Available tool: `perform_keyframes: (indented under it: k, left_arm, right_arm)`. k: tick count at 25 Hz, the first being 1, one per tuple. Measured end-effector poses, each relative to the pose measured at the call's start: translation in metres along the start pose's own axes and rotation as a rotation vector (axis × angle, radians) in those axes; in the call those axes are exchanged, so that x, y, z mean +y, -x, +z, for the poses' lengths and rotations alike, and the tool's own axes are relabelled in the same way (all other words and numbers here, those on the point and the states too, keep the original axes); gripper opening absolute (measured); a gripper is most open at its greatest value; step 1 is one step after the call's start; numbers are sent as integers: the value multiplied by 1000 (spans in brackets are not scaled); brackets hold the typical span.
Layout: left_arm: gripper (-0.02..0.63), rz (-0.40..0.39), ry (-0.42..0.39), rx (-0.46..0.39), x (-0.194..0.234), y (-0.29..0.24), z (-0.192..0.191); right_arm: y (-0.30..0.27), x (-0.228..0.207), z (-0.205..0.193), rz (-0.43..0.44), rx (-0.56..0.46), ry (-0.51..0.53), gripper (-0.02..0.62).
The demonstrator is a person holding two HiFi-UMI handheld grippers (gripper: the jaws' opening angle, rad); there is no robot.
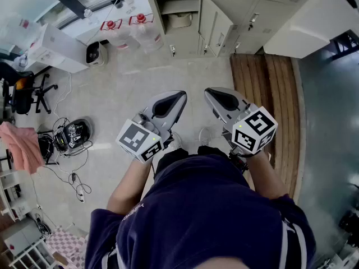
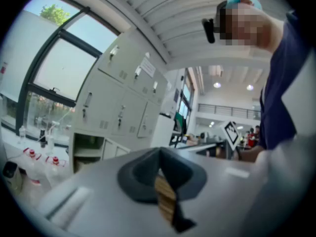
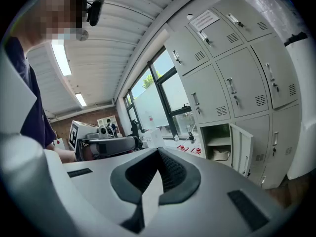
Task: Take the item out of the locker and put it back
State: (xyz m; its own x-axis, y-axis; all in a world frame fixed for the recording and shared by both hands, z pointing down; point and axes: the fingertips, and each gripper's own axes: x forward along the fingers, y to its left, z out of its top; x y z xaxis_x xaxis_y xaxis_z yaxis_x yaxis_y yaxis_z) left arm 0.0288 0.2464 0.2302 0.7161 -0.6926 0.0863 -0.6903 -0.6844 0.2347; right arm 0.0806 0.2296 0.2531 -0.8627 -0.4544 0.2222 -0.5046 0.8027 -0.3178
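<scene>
Well ahead of our fingers (image 3: 173, 174), the pale item (image 3: 222, 154) lies under the shelf in the open locker (image 3: 217, 132), clearest in the right gripper view. Our left gripper (image 1: 180, 96) and right gripper (image 1: 208, 92) are clenched, empty. Only the head view shows us the pale floor (image 1: 112, 83) and the wooden slats (image 1: 275, 94) to their right.

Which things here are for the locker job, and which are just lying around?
For the job: open locker, the pale item inside it, left gripper, right gripper (both shut, empty).

Just lying around: red-capped jugs, office chair, pink cloth, floor cables.
</scene>
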Motion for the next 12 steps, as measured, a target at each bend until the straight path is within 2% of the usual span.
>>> perform_keyframes:
  k: [12]
  left_arm:
    - [3,7,-2,2,-10,-11,-4]
  right_arm:
    - [13,-8,-2,10,-7,-13,6]
